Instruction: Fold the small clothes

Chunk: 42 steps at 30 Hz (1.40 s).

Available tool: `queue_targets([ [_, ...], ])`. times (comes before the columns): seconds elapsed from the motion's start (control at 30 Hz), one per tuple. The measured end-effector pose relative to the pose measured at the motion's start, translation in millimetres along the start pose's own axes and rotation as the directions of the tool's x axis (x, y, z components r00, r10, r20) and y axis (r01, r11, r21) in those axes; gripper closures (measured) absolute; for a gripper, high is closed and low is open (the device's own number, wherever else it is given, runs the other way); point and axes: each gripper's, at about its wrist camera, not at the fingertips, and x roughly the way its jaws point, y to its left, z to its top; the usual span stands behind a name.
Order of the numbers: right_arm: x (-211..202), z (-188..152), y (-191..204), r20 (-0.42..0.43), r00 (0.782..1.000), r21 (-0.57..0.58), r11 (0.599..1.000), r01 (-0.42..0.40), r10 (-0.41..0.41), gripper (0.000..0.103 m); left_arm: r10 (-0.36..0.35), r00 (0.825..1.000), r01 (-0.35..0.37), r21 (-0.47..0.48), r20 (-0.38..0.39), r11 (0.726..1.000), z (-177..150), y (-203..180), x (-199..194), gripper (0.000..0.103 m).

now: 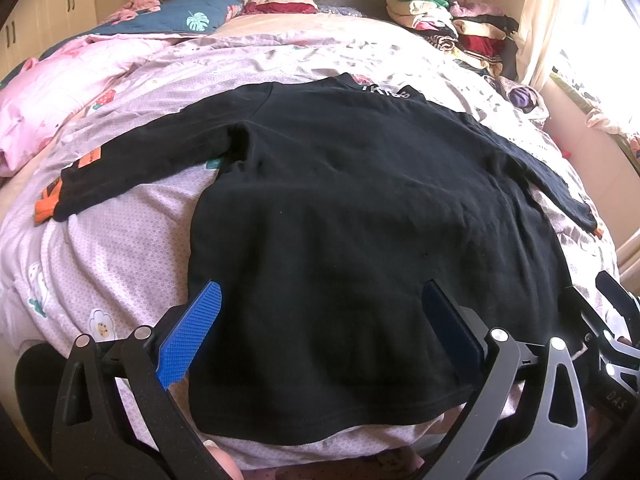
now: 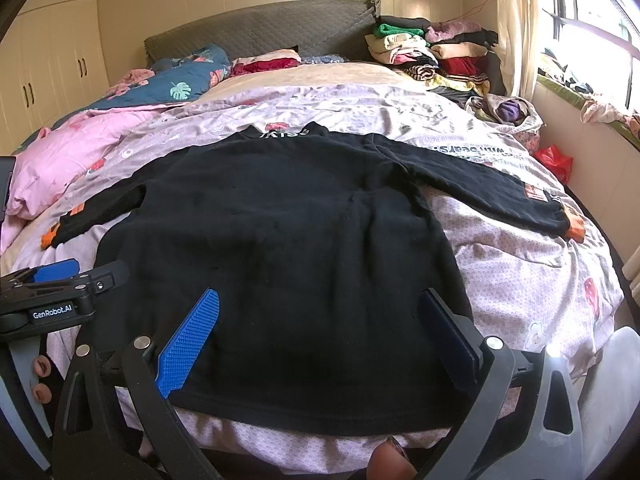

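Note:
A small black long-sleeved top (image 1: 340,208) (image 2: 288,248) lies flat on the bed, hem toward me, collar with white lettering at the far end, both sleeves spread out with orange cuffs. My left gripper (image 1: 320,320) hovers open over the hem's left half, blue pads wide apart with nothing between them. My right gripper (image 2: 320,324) is open above the hem's right half, also holding nothing. In the right wrist view the left gripper (image 2: 60,284) shows at the left edge.
The bed (image 2: 520,264) carries a pale pink printed cover. A pink quilt (image 1: 52,92) and a blue leaf-print quilt (image 2: 176,80) lie at the far left. Piles of folded clothes (image 2: 432,52) stand by the headboard at right. A window and curtain are at right.

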Motion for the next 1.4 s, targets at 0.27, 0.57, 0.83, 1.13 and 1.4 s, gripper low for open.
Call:
queue_targets([
  [0.27,0.0,-0.5,0.2,0.001,1.0,-0.001,1.0,-0.001,0.001,0.004,0.001,1.0,0.0,-0.001,0.006,1.0,2.9,-0.9,1.1,0.009],
  [0.57,3.7,4.1,-1.7,0.0,1.0,0.005,1.0,-0.006,0.006,0.004,-0.004,1.0,0.004,0.002,0.004,1.0,10.7,0.5,7.9,0.009],
  [0.83,11.7,20.8,-6.0,-0.003,1.0,0.024,0.999,-0.021,0.021,0.004,-0.02,1.0,0.02,-0.009,-0.009,1.0,22.7,1.7,16.8,0.009],
  [1.13,23.4,42.0,-9.7,-0.007,1.0,0.049,0.998,-0.027,0.027,0.004,-0.04,0.999,0.04,-0.007,-0.009,0.999,46.3,-2.0,27.5,0.009],
  [1.4,33.6,69.3,-10.7,0.002,1.0,0.059,0.998,-0.026,0.026,0.004,-0.05,0.999,0.05,-0.027,0.002,0.998,76.6,-3.5,37.0,0.009],
])
